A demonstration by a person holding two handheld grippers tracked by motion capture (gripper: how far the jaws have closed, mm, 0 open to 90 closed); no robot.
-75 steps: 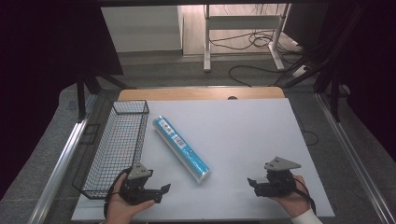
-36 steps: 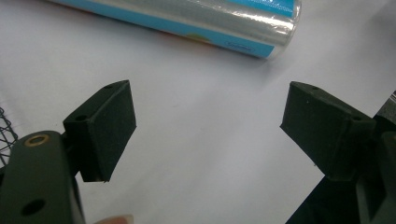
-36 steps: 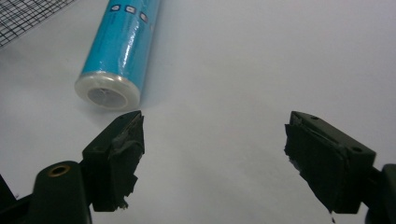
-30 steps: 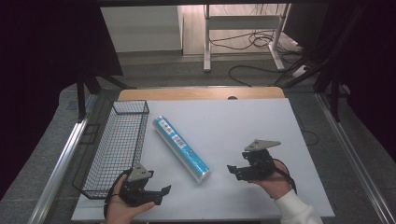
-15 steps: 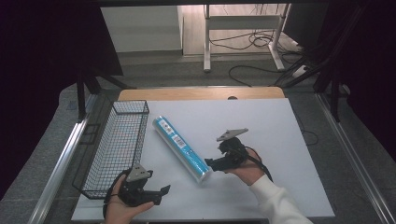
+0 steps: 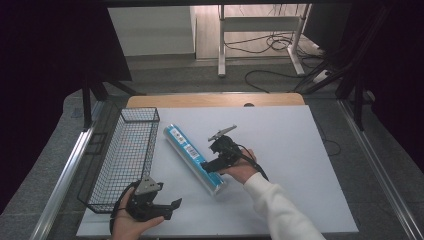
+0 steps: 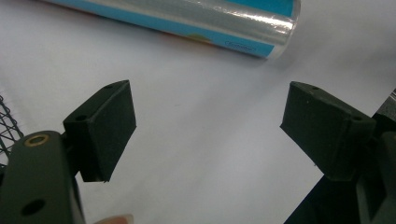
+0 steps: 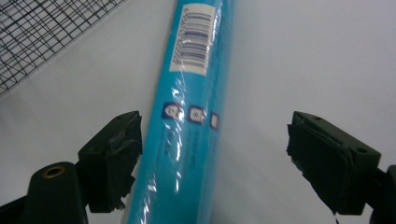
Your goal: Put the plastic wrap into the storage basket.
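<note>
From the high view, a long blue cylindrical roll wrapped in clear film (image 6: 194, 159) lay slantwise on the white counter (image 6: 300, 165), left of its middle, one end toward the far left corner and the other toward the near edge. Just beside it, along the counter's left edge, stood a black wire-mesh basket (image 6: 125, 157). The right gripper (image 6: 214, 165) sat at the roll's near half, held in a white-sleeved hand. The left gripper (image 6: 167, 207) rested near the near left corner, apart from the roll.

In the left gripper view, its jaws stood wide apart over bare counter, with the roll's shiny end (image 7: 233, 25) well beyond them.

In the right gripper view, the jaws stood wide apart on either side of the roll (image 8: 187, 121), nearer the left one, clamped on nothing. The basket's mesh (image 8: 42, 32) showed at the upper left.
</note>
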